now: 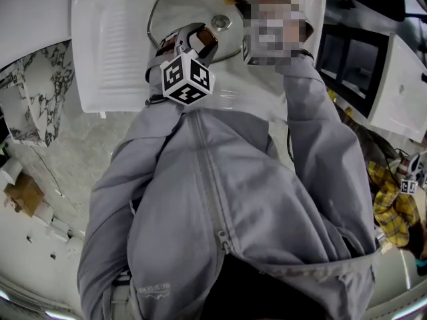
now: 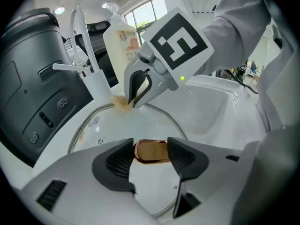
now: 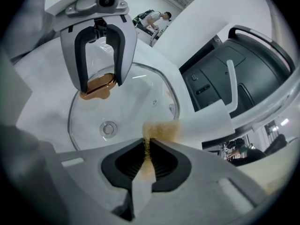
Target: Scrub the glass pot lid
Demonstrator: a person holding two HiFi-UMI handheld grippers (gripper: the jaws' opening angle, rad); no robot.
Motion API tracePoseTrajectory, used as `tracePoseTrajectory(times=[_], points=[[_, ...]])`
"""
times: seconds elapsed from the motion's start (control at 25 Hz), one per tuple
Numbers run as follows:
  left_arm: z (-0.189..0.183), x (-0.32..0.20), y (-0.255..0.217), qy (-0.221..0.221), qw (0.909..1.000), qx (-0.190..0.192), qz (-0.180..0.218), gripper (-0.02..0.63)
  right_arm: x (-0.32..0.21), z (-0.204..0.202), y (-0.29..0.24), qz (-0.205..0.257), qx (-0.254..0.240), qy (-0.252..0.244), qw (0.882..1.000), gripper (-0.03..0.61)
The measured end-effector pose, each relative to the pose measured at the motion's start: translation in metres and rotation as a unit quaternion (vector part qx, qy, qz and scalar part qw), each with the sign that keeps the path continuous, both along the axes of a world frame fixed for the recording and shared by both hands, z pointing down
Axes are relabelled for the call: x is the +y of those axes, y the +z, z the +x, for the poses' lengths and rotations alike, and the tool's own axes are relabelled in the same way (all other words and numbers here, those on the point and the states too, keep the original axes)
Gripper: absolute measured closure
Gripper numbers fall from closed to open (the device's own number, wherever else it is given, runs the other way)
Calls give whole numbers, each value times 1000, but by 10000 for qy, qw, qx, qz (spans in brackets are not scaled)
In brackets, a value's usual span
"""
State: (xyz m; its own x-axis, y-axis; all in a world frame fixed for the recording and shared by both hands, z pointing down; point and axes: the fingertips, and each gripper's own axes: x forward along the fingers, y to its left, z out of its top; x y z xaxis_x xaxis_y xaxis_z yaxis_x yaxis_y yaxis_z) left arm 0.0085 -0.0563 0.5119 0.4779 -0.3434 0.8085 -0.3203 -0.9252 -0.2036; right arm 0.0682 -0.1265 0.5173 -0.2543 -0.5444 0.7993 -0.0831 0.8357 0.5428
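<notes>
The glass pot lid (image 3: 136,97) lies in the white sink (image 1: 113,39), with its steel rim showing in the left gripper view as well. My left gripper (image 2: 150,156) is shut on the lid's copper handle (image 2: 151,150), a pad against each side of it. In the head view that left gripper (image 1: 192,44) sits under its marker cube. My right gripper (image 3: 146,149) is shut on a tan scouring pad (image 3: 159,131), which rests at the lid's rim. The left gripper view shows the right gripper (image 2: 133,102) with the scouring pad (image 2: 123,104) at the lid's far edge. A mosaic patch hides the right gripper in the head view.
A dish soap bottle (image 2: 119,41) and a white faucet (image 2: 82,36) stand behind the sink. A dark appliance (image 3: 234,74) sits next to the basin. The sink drain (image 3: 108,128) shows through the glass. A marble counter (image 1: 40,99) lies to the left.
</notes>
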Motion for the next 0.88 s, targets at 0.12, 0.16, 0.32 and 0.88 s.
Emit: tracePoseTrajectory(times=[0.12,0.16,0.32,0.88], points=[[-1,0,0,1,10000,13,-1,388,9,7,7,-94,-15,217,9997,549],[-1,0,0,3,10000,18,1,388,14,10,10,-125,-15,295,9995,549],[-2,1,0,32,10000,16,54,388,37,17,26,-374,21,516,9980,549],[-5,1,-2,35,9999,158,44,408,83,6,65,-1282,-90,1103,9856,549]])
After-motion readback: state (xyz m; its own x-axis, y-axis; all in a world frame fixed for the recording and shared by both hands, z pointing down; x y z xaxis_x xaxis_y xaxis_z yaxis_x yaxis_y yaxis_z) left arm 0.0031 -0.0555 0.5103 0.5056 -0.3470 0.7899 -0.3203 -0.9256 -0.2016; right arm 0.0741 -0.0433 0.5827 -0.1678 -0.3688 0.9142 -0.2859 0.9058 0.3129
